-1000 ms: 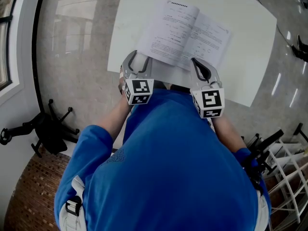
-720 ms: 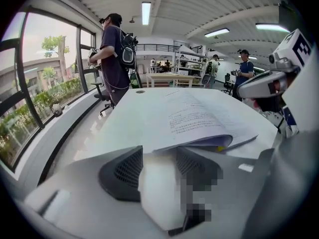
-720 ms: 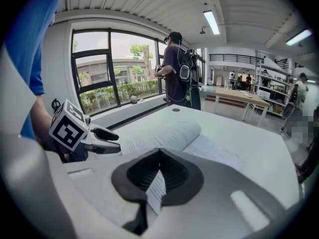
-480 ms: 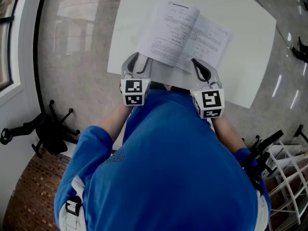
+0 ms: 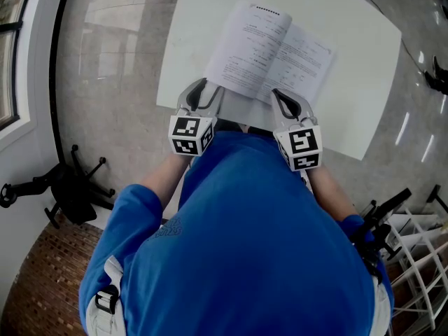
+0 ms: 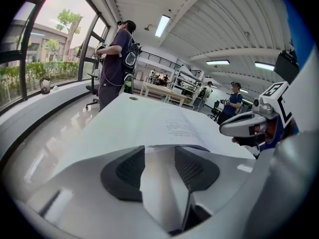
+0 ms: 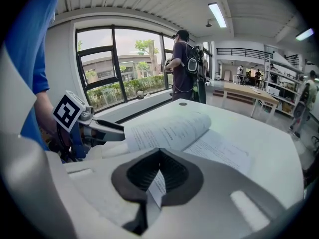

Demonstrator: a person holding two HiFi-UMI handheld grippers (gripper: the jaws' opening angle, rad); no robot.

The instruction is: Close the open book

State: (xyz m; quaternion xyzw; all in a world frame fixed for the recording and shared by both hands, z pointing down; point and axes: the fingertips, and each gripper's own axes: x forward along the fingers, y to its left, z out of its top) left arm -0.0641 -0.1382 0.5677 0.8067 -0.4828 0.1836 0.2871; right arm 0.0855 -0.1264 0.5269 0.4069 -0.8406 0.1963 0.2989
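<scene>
The left gripper (image 5: 208, 92), jaws just closed, clamps the left pages of the open book (image 5: 269, 47) by their near edge, holding them curled up, seemingly to fold over, while the right gripper (image 5: 288, 101) pinches the right page, pinning it to the white table (image 5: 357, 96).

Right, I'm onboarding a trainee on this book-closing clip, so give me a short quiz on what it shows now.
1. True or false: the book lies shut on the table.
2. Which half of the book curls up off the table? A: the person's left. B: the person's right.
3. Fill in: the right claw is clamped on a ___ corner.
Key: 1 false; 2 A; 3 page.
</scene>
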